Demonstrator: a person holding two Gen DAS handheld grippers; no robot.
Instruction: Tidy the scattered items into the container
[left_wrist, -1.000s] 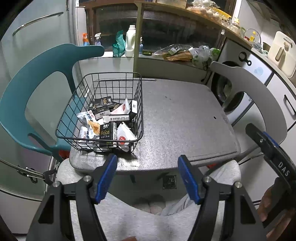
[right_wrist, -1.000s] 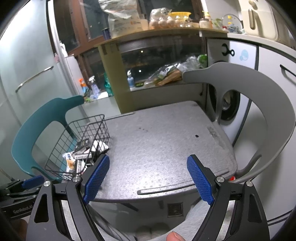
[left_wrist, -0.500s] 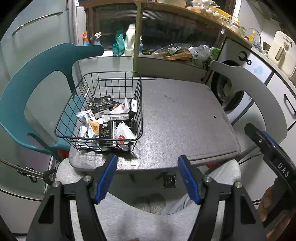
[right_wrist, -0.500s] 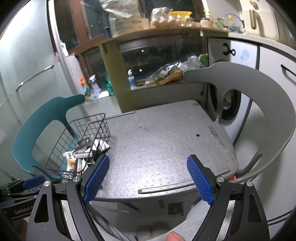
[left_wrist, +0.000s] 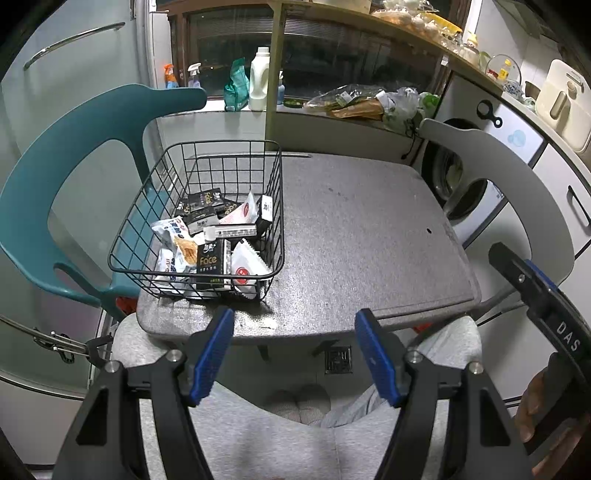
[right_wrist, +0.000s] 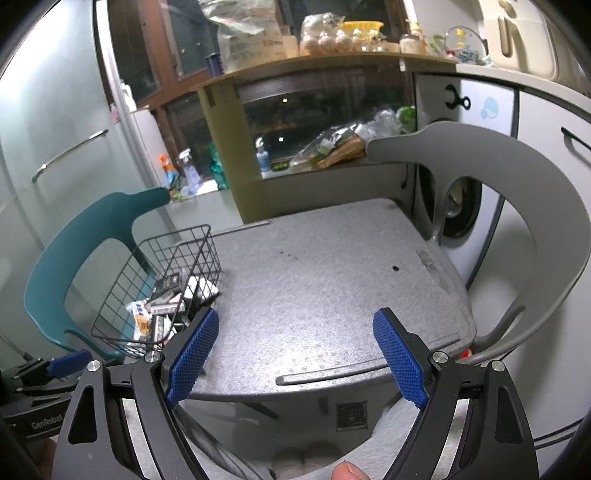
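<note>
A black wire basket (left_wrist: 275, 206) stands on the left part of the grey table (left_wrist: 362, 236). It holds several snack packets and small boxes, among them a black "Face" pack (left_wrist: 210, 263) and a white packet with a red mark (left_wrist: 245, 266). The basket also shows in the right wrist view (right_wrist: 166, 273). My left gripper (left_wrist: 293, 350) is open and empty, held below the table's near edge. My right gripper (right_wrist: 295, 354) is open and empty, also in front of the near edge; it shows at the right of the left wrist view (left_wrist: 535, 295).
A teal chair (left_wrist: 74, 155) stands left of the table and a grey chair (left_wrist: 517, 177) right of it. A washing machine (left_wrist: 458, 184) and counter lie behind. The person's legs in grey trousers (left_wrist: 258, 435) are under the grippers.
Both grippers have stayed open and nearly still. The views have shifted only slightly; nothing on the table or in the basket has moved.
</note>
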